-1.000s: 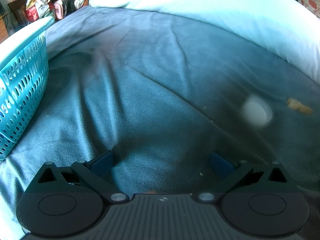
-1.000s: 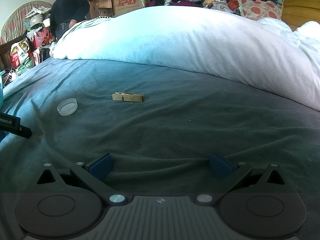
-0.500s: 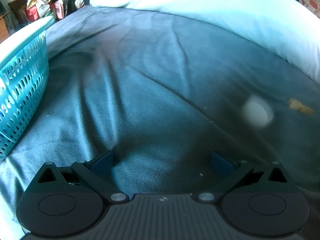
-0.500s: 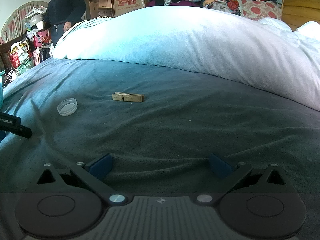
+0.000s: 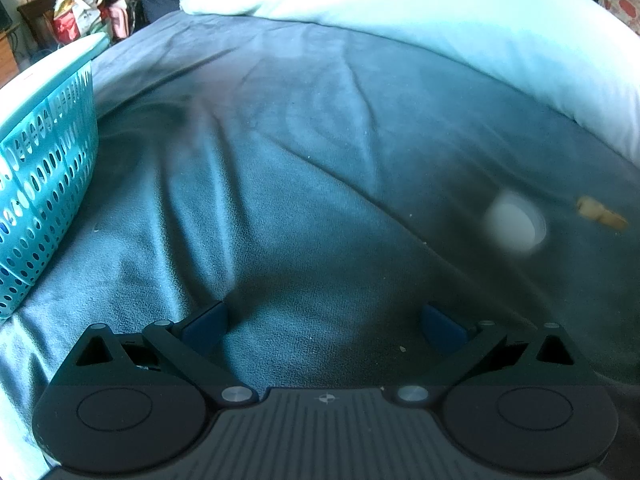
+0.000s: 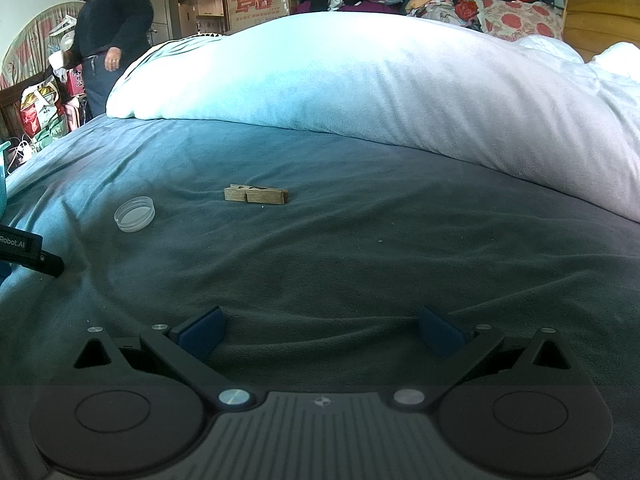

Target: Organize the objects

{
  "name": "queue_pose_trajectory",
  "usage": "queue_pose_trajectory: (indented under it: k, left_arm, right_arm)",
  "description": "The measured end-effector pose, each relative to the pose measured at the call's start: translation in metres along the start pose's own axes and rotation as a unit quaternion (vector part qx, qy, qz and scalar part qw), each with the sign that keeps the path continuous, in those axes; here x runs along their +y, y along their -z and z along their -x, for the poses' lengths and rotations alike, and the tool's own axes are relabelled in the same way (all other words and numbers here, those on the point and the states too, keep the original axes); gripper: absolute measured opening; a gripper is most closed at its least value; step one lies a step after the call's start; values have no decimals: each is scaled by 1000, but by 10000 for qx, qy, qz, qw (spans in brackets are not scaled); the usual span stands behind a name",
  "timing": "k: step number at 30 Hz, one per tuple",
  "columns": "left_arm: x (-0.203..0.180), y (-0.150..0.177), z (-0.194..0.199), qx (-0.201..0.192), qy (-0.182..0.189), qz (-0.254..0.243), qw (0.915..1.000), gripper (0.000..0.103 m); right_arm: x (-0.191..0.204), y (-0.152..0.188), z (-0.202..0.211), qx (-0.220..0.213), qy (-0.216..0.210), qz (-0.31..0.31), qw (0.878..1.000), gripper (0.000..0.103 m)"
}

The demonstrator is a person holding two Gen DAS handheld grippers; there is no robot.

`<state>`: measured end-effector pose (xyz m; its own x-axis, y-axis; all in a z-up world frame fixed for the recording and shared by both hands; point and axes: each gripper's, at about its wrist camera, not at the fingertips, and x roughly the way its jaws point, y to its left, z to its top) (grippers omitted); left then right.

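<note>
Left gripper (image 5: 324, 316): jaws wide apart and holding nothing, hovering low over the bedspread (image 5: 280, 184); its view is almost the same as half a second ago, with only a slight drift.
Right gripper (image 6: 320, 326): jaws equally wide and holding nothing, poised close above the bedspread near the bed's near edge; its view has not shifted.
Plastic lid (image 6: 134, 213): a clear round cap lying flat toward the left side of the bed, just ahead of the left gripper's body; it has not moved.
Wooden clothespin (image 6: 256, 195): lying on its side near the middle of the bed, just beside the lid but apart from it; also unmoved.
Turquoise basket (image 5: 44, 168): perforated, standing at the bed's left edge, well apart from both small items.
Bystander (image 6: 108, 36): the only real change; the person in the orange hat has turned and stepped at the bed's far left corner.
Reading: neither item is gripped yet; collecting them, probably into the basket, appears not yet begun.
</note>
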<state>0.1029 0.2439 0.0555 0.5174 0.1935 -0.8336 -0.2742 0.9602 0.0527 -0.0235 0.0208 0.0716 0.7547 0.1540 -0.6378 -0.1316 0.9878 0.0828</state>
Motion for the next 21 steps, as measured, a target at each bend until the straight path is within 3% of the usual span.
queue_pose_trajectory:
  k: [21]
  left_arm:
    - [2,2,2,61,39,-31,10000,103]
  right_arm:
    - [5,-4,-3,46,55,51,10000,103]
